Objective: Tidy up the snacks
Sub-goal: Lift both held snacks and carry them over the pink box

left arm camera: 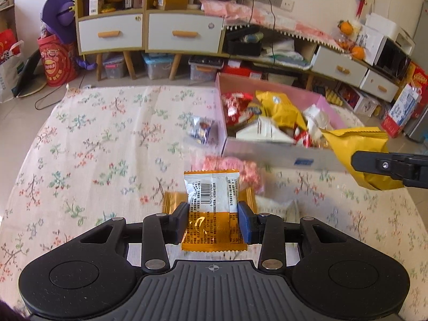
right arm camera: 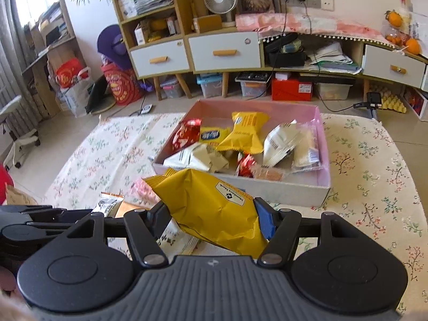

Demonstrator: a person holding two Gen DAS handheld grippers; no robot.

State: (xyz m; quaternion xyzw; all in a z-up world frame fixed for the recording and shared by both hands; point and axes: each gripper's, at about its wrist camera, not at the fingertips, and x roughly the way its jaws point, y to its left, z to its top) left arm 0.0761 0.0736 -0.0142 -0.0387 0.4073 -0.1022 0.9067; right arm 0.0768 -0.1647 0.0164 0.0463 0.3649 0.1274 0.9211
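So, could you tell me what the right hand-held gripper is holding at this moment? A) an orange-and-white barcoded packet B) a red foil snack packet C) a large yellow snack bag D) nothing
C: the right hand-held gripper is clamped on the large yellow snack bag, short of the pink cardboard box.

Bright daylight, coming from a window (right arm camera: 29, 2) far left of the right gripper. Shadows soft. Strong fisheye bending and dark corners at edges. Left view has motion blur on the box (left arm camera: 267, 157) and pink packets (left arm camera: 235, 168) ahead of the gripper; right view sharp.
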